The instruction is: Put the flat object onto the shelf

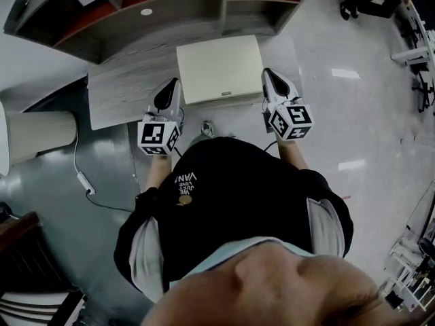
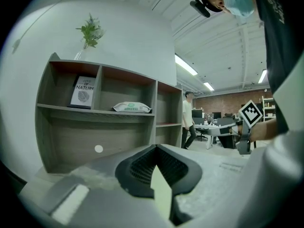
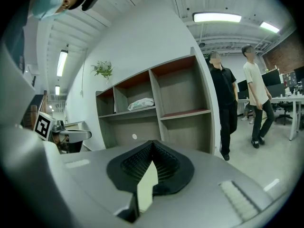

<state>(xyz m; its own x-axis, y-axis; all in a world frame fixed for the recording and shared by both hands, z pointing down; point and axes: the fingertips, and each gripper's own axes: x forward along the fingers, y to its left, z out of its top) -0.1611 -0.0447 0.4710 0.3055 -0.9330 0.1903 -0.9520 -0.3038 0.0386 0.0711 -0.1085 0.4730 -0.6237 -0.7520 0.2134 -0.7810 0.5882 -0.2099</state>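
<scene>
The flat object is a cream rectangular board, held level over the low grey table in front of the wooden shelf. My left gripper is shut on its left near corner and my right gripper is shut on its right near corner. In the left gripper view the board's edge shows as a pale sliver pinched at my left gripper, with the shelf straight ahead. The right gripper view shows the same pale edge in my right gripper, facing the shelf.
On the shelf are a book, a pack of wipes and, on top, a plant. Two people stand to the right of the shelf. A beige cylinder and a cable are on the floor to the left.
</scene>
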